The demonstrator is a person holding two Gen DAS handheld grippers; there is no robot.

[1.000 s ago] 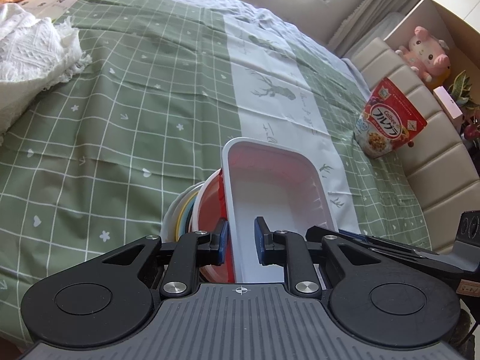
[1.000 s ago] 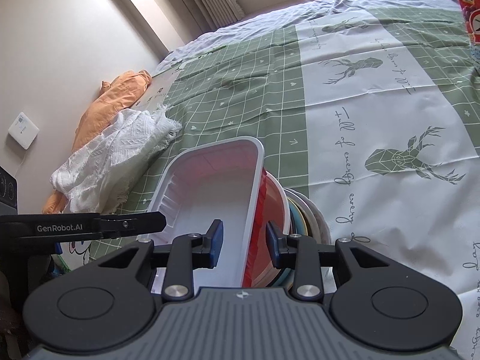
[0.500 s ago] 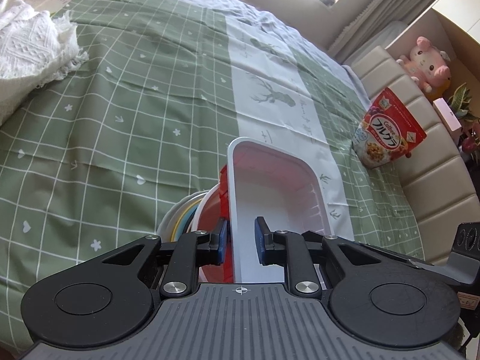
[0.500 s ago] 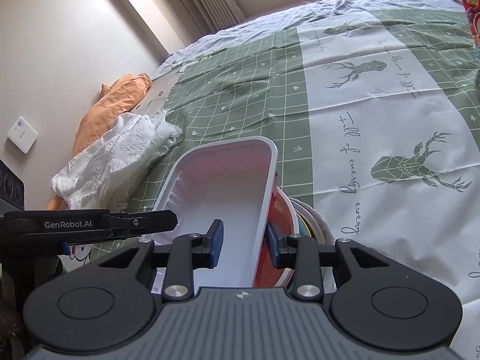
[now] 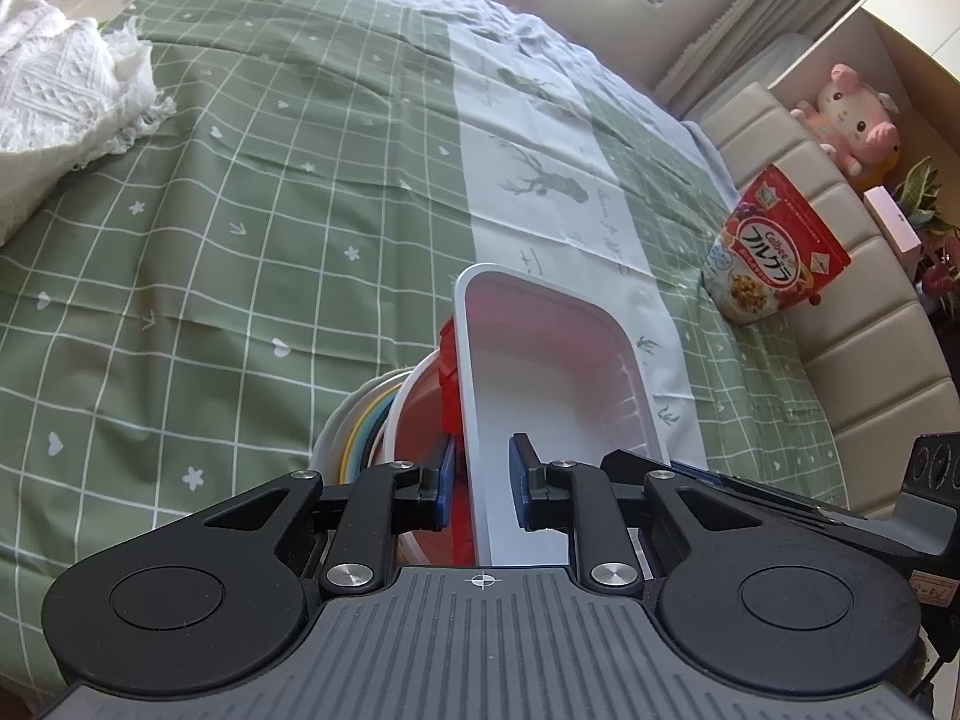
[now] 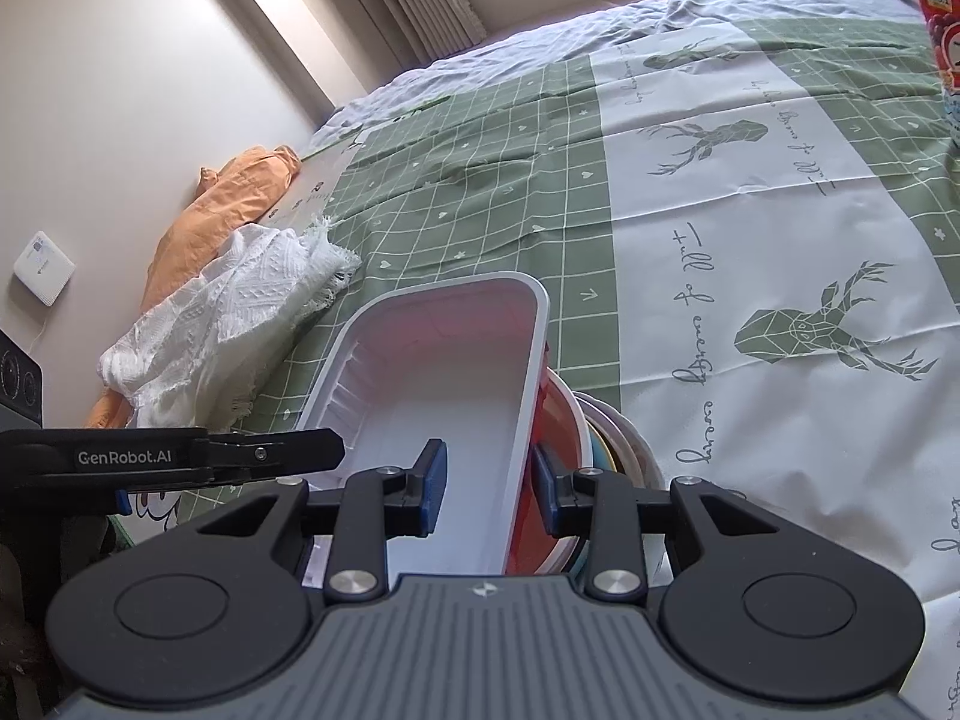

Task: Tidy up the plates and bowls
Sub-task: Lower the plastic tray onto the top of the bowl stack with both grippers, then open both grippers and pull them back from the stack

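white tray over the bed, gripped on both long sides

the white rectangular tray (image 5: pixel 558 396) tops a red bowl (image 5: pixel 423 420) and nested plates (image 5: pixel 354 426), long axis pointing away; left hand-held gripper (image 5: pixel 480 483) and right hand-held gripper (image 6: pixel 487 483) each pinch a wall above the bed (image 5: pixel 240 240).

Bedspread (image 5: pixel 252 228) mostly bare ahead, plenty of room. White throw (image 5: pixel 54 90) and orange cloth (image 6: pixel 216 222) crowd left edge; cereal bag (image 5: pixel 774 246) against headboard (image 5: pixel 864 324) blocks right.

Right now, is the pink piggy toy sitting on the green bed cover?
No, the pink piggy toy sits up on the ledge behind the padded headboard, off the green bed cover.
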